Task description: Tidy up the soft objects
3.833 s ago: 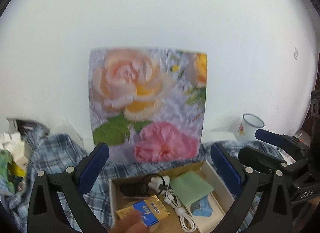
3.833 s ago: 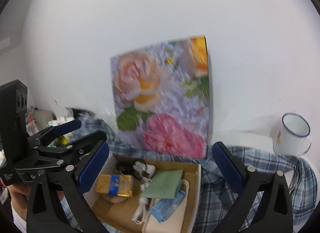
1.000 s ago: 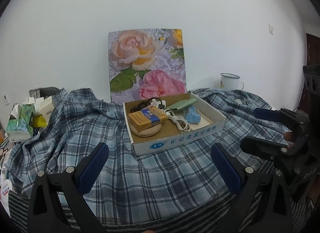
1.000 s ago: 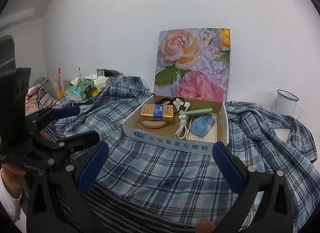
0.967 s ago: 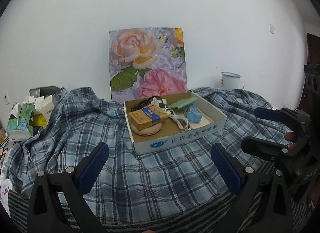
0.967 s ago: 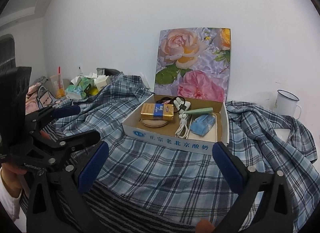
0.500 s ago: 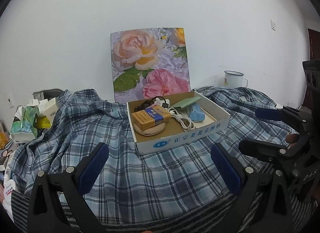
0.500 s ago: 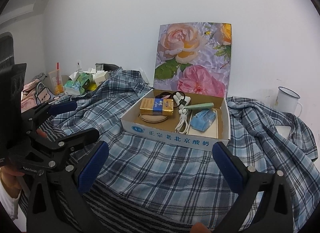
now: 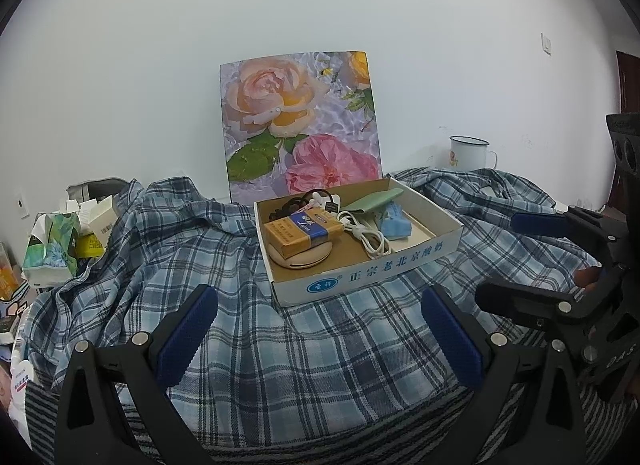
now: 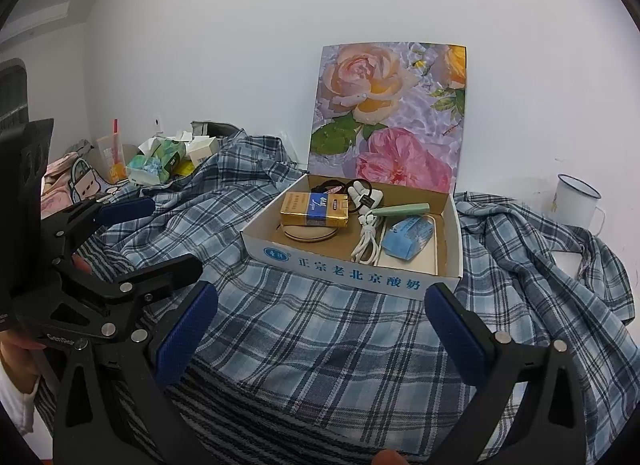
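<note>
Both claws spread — left gripper (image 9: 318,323), right gripper (image 10: 320,321) — the cardboard box (image 9: 362,267) now mid-frame, farther than before, on the plaid shirt (image 9: 304,361).

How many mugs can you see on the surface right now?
1. A white enamel mug with a dark rim stands upright near the wall, beyond the plaid shirt and off to the right of the cardboard box. Others could be hidden behind the clutter.

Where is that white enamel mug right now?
The white enamel mug stands by the wall at the far right of both views, right of the cardboard box, behind the plaid cloth.
</note>
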Tool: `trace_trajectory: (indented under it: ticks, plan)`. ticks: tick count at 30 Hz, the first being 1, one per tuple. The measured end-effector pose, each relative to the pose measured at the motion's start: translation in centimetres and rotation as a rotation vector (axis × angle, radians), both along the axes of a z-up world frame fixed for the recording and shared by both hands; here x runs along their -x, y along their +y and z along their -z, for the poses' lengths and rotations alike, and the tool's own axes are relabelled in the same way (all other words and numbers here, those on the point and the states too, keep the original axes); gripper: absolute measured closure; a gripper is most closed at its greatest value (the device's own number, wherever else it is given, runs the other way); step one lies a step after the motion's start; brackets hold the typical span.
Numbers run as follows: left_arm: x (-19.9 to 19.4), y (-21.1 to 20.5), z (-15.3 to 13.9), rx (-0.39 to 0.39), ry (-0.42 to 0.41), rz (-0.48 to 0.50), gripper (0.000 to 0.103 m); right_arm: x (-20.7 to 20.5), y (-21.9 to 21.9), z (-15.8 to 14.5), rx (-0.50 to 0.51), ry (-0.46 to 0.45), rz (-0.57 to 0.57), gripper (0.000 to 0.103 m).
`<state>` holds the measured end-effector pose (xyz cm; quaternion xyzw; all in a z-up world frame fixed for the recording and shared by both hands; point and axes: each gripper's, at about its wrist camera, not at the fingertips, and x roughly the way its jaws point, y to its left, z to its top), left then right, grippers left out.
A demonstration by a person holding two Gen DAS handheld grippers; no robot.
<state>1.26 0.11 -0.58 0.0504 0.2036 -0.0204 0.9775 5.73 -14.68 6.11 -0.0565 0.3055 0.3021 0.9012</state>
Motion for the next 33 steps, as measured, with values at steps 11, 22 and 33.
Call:
trace_trajectory:
  ticks: [11,22,33]
  plan:
    - [-0.05,0.22,0.04,-0.004,-0.005,-0.002,0.000,-0.14,0.13,0.15,0.017,0.004,-0.012,0.000]
    - [-0.02,0.12,0.08,-0.007,-0.003,0.000,0.000,-0.13,0.23,0.18,0.018,0.005,-0.011,0.000]
    - [-0.05,0.08,0.07,-0.006,0.000,-0.002,0.000,-0.15,0.27,0.21,0.019,0.005,-0.010,0.000]
